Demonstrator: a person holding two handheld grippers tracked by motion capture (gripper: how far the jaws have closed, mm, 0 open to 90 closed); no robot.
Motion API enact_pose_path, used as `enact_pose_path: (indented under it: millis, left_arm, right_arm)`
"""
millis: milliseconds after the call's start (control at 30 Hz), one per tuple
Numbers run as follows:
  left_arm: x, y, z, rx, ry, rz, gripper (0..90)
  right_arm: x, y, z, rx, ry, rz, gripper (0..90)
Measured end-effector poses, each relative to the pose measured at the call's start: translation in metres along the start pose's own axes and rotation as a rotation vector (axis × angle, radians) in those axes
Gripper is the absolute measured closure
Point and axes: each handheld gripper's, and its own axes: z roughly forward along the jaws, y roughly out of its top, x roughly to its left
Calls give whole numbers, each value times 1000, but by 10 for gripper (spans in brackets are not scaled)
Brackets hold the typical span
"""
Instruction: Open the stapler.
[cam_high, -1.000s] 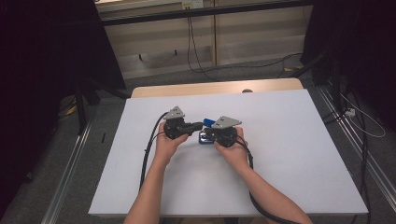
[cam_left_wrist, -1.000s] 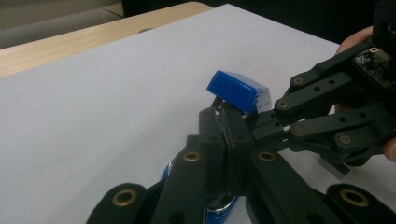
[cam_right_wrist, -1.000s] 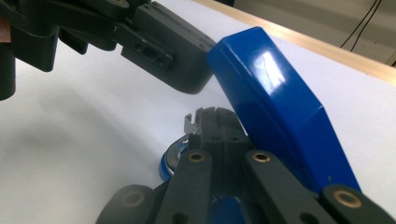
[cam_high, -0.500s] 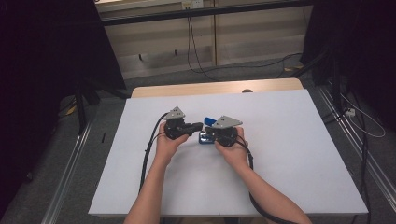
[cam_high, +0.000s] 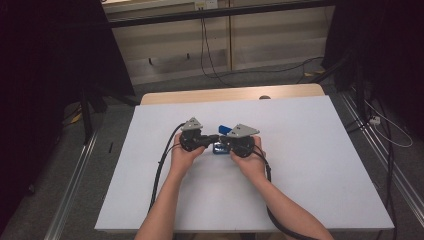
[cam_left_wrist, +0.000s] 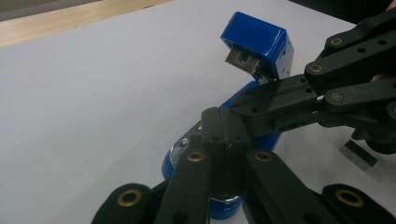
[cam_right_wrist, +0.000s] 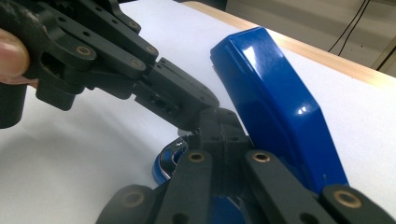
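We see a white rectangular table top (cam_high: 310, 165) with a strip of pale wood (cam_high: 200, 95) along its far edge — a small dark round spot sits on that strip. Near the middle lies a glossy blue plastic stapler (cam_left_wrist: 261, 42), hinged open — base on the white surface, top arm raised.

Stapler mid-table, grippers either side.
Left gripper (cam_high: 216, 139) left of the stapler (cam_high: 221, 140), right gripper (cam_high: 223, 142) right, all on the table (cam_high: 320, 150).
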Motion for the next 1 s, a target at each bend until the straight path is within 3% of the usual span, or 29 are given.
enact_pose_path:
  millis: [133, 300, 700, 933, 1000]
  left_arm:
    - [0, -2, 1, -8, -5, -8, 900]
    - [0, -3, 2, -8, 5, 2, 900]
    - [-1, -8, 7, 8, 16, 22, 900]
    - [-2, -8, 7, 12, 21, 41, 900]
    - [-2, -8, 7, 12, 21, 40, 900]
  right_arm:
    - [1, 0, 0, 6, -3, -10, 900]
    - [5, 1, 0, 7, -56, -52, 900]
    - [4, 7, -3, 20, -107, -50, 900]
    - [2, 10, -9, 32, -155, -71, 900]
    - [-2, 11, -13, 35, -179, -52, 900]
